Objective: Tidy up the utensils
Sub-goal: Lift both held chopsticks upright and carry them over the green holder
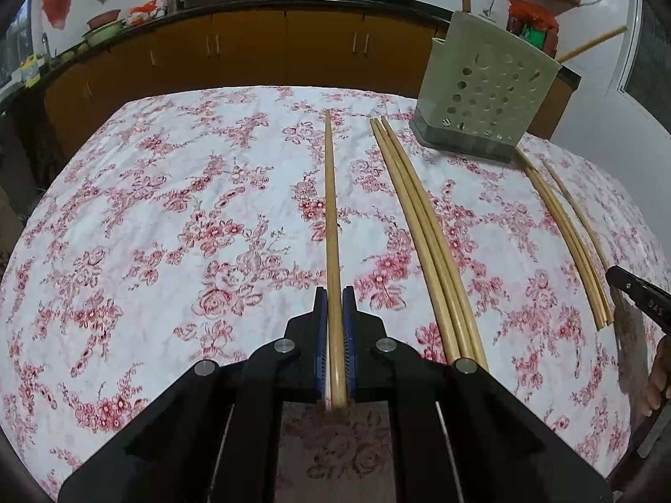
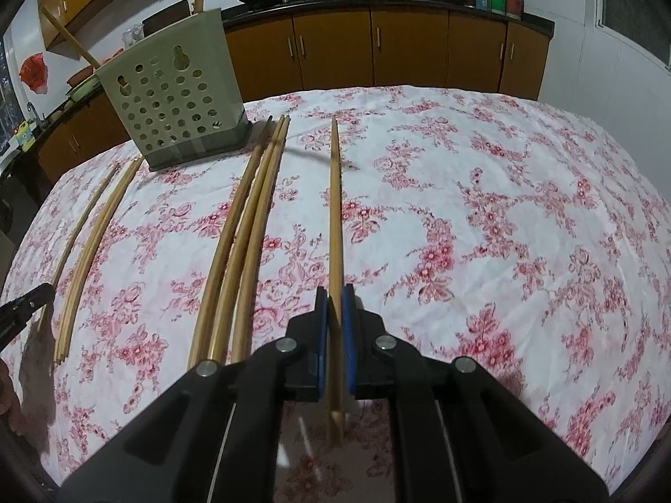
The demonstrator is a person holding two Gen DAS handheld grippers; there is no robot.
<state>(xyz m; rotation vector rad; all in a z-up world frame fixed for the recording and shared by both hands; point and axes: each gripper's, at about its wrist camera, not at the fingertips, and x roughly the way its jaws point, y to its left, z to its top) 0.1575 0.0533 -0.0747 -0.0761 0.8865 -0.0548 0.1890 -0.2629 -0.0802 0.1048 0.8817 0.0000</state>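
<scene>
My left gripper (image 1: pixel 334 293) is shut on one wooden chopstick (image 1: pixel 331 209) that points away over the floral tablecloth. My right gripper (image 2: pixel 334 291) is shut on another wooden chopstick (image 2: pixel 335 209), also pointing away. A group of three chopsticks (image 1: pixel 419 226) lies on the cloth between the two grippers and shows in the right wrist view (image 2: pixel 243 226) too. More chopsticks (image 1: pixel 566 234) lie further right in the left view, at the left (image 2: pixel 96 243) in the right view. A pale perforated utensil holder (image 1: pixel 486 84) (image 2: pixel 172 92) stands at the far edge with sticks in it.
The table (image 1: pixel 167 209) carries a white cloth with red flowers. Behind it runs a dark counter with orange cabinets (image 2: pixel 411 46), woks and jars. The other gripper's tip shows at each view's edge (image 1: pixel 637 297) (image 2: pixel 25 302).
</scene>
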